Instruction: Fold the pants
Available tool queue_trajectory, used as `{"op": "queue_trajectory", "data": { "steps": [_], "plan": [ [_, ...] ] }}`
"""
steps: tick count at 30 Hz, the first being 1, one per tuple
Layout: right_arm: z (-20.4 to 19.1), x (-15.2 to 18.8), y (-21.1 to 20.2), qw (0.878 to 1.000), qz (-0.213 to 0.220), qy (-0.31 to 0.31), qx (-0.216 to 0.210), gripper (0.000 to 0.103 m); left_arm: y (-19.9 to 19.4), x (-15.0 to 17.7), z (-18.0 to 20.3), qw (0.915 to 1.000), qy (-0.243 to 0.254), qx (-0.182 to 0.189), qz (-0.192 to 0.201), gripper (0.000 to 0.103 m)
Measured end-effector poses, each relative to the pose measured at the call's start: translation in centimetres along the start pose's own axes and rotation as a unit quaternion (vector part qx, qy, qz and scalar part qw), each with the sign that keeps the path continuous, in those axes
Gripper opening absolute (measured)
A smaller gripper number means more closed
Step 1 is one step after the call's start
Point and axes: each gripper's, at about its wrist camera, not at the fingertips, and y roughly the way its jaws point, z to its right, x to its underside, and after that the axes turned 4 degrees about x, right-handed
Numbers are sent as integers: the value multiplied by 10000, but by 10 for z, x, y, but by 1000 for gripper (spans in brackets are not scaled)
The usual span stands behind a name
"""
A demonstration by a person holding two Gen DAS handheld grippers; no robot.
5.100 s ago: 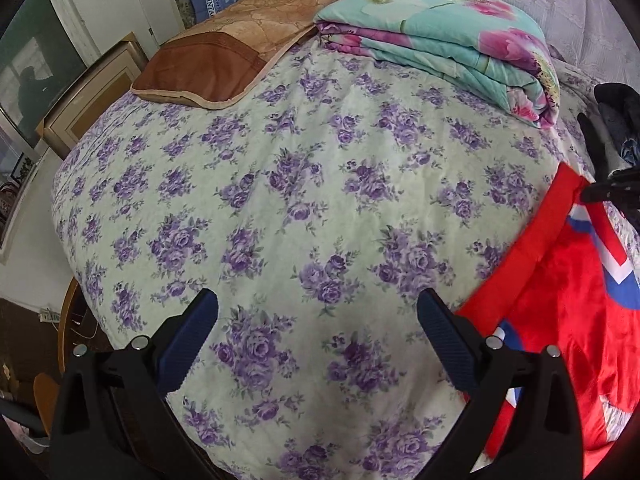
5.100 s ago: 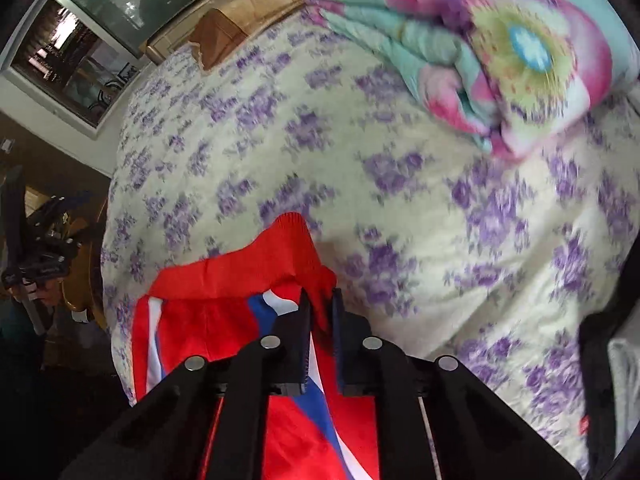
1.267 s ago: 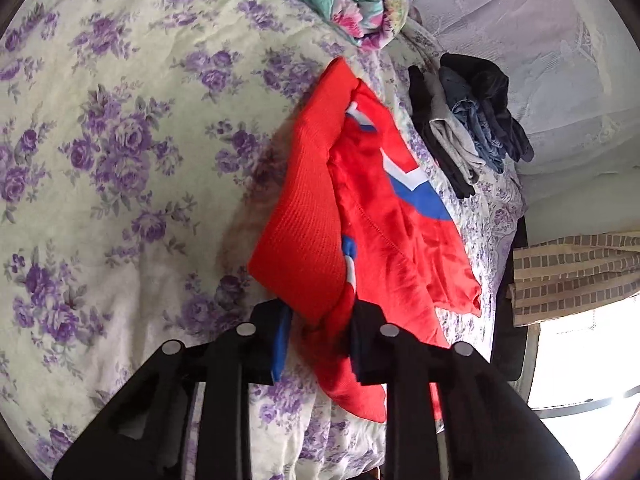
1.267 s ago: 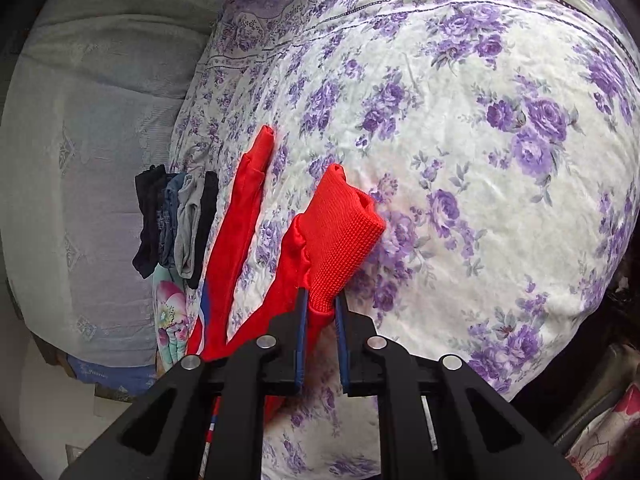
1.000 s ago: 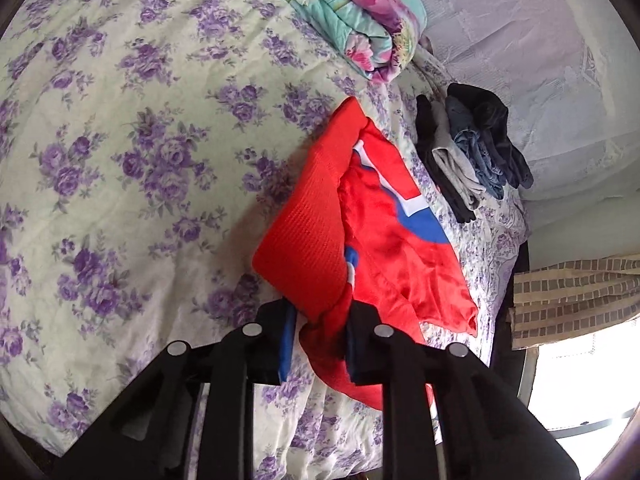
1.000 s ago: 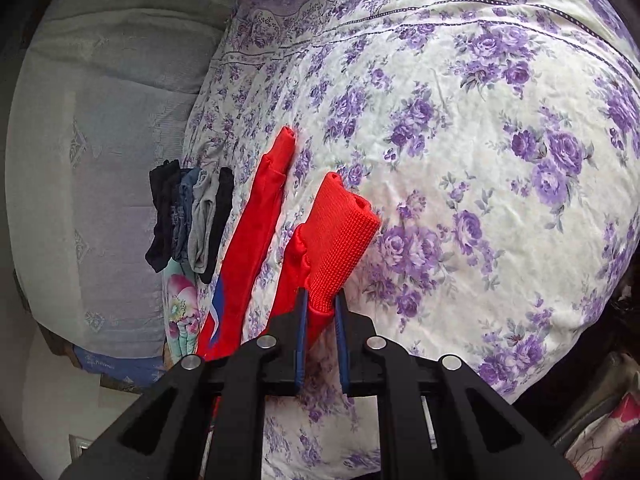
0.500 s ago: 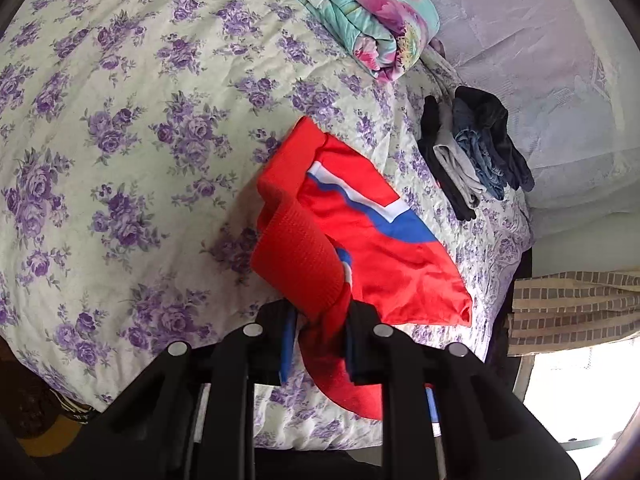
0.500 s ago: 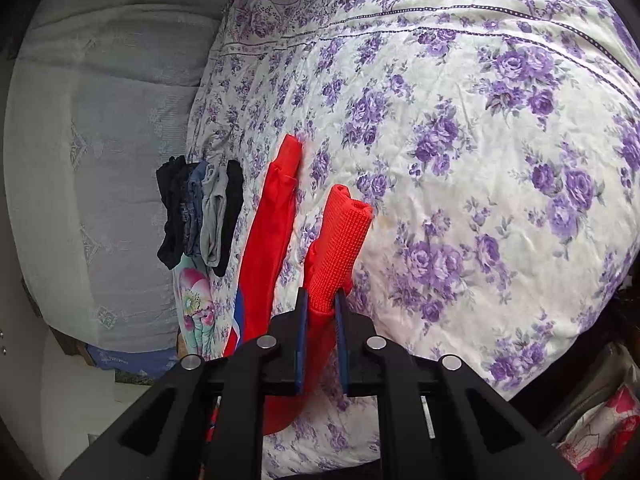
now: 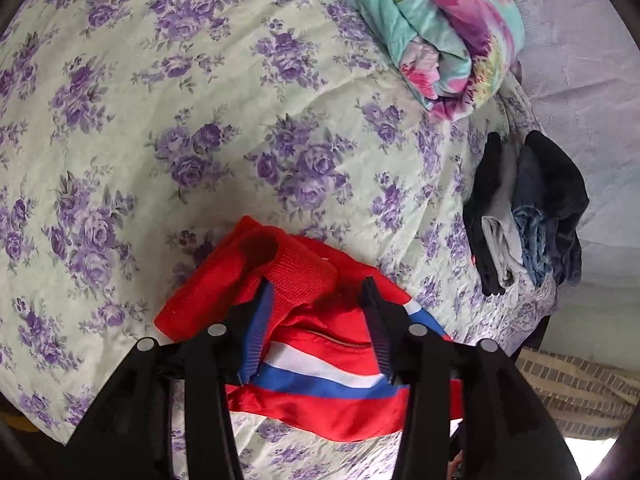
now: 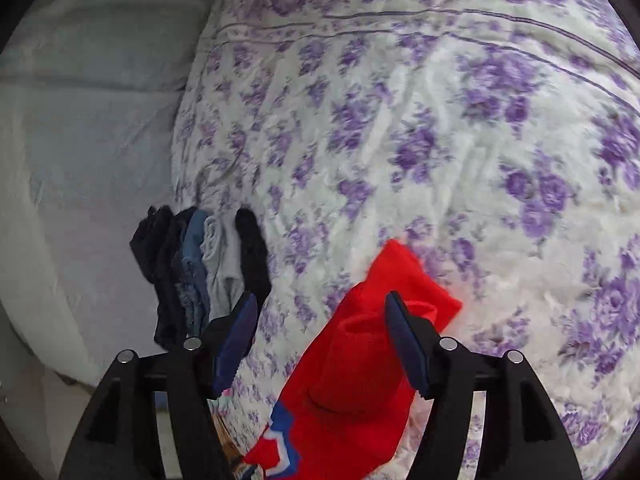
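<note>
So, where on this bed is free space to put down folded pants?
The flowered purple bedspread is bare left of the turquoise folded quilt and beyond the red track pants. It is crowded at the right edge, by the dark clothes pile.

Bed (image 9: 168,92) covered by cream quilt with purple flower print, lightly creased. Folded teal-and-pink floral blanket (image 9: 440,28) lies at its far edge. Small heap of dark and grey clothes (image 9: 524,208) sits near the bed's side. Pale grey textured cloth (image 10: 80,120) beyond the quilt. Checked brown fabric (image 9: 576,388) lower right, daylight below it.
</note>
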Motion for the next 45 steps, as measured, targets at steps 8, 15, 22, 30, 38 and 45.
{"op": "queue_trajectory", "data": {
  "steps": [8,15,22,30,38,45],
  "plan": [
    [18,11,-26,9808,-209,-1806,705,68,-9,28,13,9907,1092,-717,391,67],
    [8,-14,-20,9911,-269,-1145,-624,68,13,0,11,9817,1017,-1494,603,67],
    [-112,21,5,8706,-1499,-4600,893,70,-19,11,25,9775,1289,-1395,916,68],
    [-108,79,59,6684,-3138,-6442,1994,20,-17,53,40,9689,1676,-1633,804,74],
    [-151,31,67,6717,-3652,-6260,1537,16,-31,91,27,9677,1499,-1758,1011,80],
    [-109,-17,140,7267,-2557,-5792,2664,86,-40,115,26,9669,1390,-1876,1032,80]
  ]
}}
